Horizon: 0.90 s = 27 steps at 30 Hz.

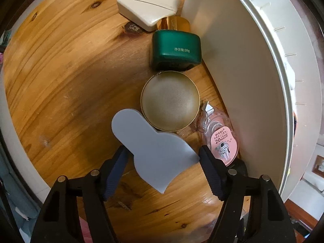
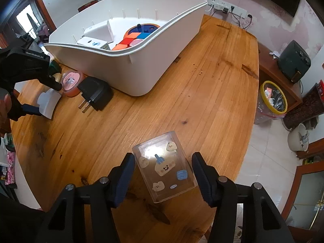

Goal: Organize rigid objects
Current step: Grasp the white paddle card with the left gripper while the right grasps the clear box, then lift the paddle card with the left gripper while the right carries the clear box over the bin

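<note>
Left wrist: left claw [image 1: 164, 162] spread wide around grey scraper [image 1: 149, 147] flat on desk [image 1: 60, 81], beside white bin [image 1: 253, 81], likely grasp prep. Right claw [image 2: 163, 174] equally wide, straddling clear sticker box [image 2: 165, 168], nothing gripped.

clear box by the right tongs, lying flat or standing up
Lying flat. The clear box rests on the table with its broad stickered face up, between the open right tongs, untouched.
</note>
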Tool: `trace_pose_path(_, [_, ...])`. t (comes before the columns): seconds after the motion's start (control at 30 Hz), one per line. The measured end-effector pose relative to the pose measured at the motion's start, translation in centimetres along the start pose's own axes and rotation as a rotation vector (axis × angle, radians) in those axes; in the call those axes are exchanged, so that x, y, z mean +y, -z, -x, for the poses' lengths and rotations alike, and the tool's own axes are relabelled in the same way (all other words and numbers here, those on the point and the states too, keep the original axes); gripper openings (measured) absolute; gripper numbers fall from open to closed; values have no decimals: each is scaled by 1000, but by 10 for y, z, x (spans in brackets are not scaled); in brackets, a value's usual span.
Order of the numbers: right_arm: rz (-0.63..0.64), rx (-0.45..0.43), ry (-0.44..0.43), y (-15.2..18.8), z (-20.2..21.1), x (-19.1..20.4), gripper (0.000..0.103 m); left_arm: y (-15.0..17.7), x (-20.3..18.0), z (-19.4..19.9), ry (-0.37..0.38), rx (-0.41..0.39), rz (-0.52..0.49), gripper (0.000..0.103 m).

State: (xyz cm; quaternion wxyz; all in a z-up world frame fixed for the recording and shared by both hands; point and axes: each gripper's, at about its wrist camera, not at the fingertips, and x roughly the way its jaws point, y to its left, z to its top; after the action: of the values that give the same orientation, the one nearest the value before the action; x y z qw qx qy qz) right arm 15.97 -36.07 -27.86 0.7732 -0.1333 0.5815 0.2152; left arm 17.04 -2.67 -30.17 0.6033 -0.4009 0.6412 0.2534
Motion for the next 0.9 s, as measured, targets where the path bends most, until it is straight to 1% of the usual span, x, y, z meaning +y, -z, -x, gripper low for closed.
trace_pose_path(0.03, [4, 1, -2, 0, 0, 0, 58, 0, -2, 0, -11, -5, -1, 69])
trace_pose_path(0.23, [23, 9, -18, 1, 0, 6, 57, -2, -3, -1, -1, 0, 0, 68])
trace_pose_path(0.27, [24, 12, -22, 1, 0, 6, 57, 4, 3, 1, 1, 0, -1, 68])
trace_pose_path(0.37, [25, 18, -31, 2, 1, 8, 57, 7, 11, 0, -2, 2, 11, 68])
trace_pose_path(0.43, [26, 21, -39, 2, 2, 10, 56, 4, 14, 2, -5, 11, 19, 68])
trace_pose_path(0.5, [28, 21, -47, 2, 3, 12, 56, 5, 16, 1, -26, 26, 23, 68])
trace_pose_path(0.6, [31, 28, -63, 4, 5, 18, 56, 7, 23, 0, -12, 49, 40, 68])
trace_pose_path(0.67, [37, 37, -75, 5, 5, 21, 56, 9, 27, 0, -16, 60, 41, 68])
trace_pose_path(0.9, [80, 33, -106, 9, 12, 42, 55, 16, 47, 5, -16, 74, 66, 68])
